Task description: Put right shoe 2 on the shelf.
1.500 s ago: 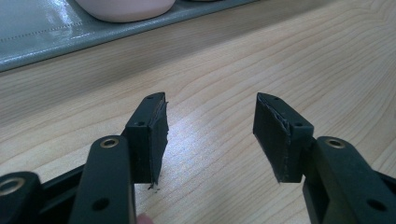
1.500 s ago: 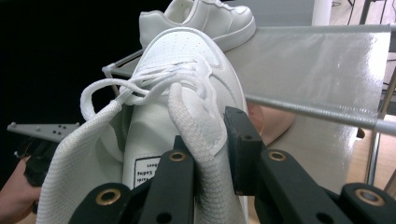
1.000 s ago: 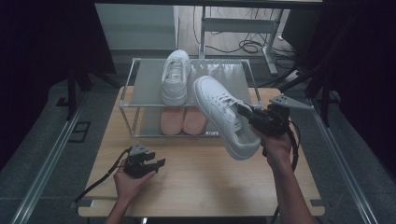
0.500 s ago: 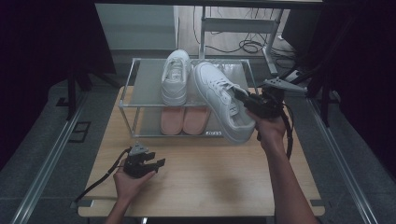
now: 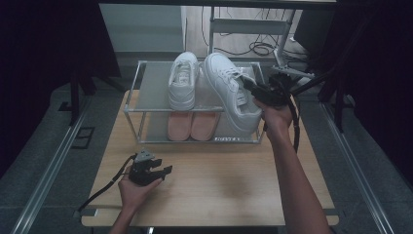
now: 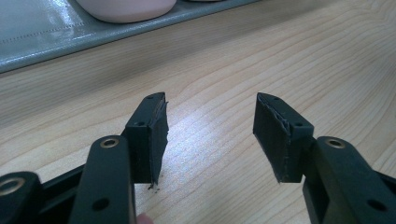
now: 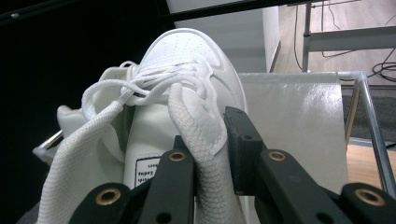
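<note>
The right gripper is clamping the white sneaker by its padded collar (soft, likely to flex) over the rack's top shelf, beside 1 matching sneaker. The left gripper is resting with jaws apart on the desk.

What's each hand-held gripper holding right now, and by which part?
The right hand-held gripper clamps the white lace-up sneaker by its padded collar edge. The left hand-held gripper is open, holding nothing.
</note>
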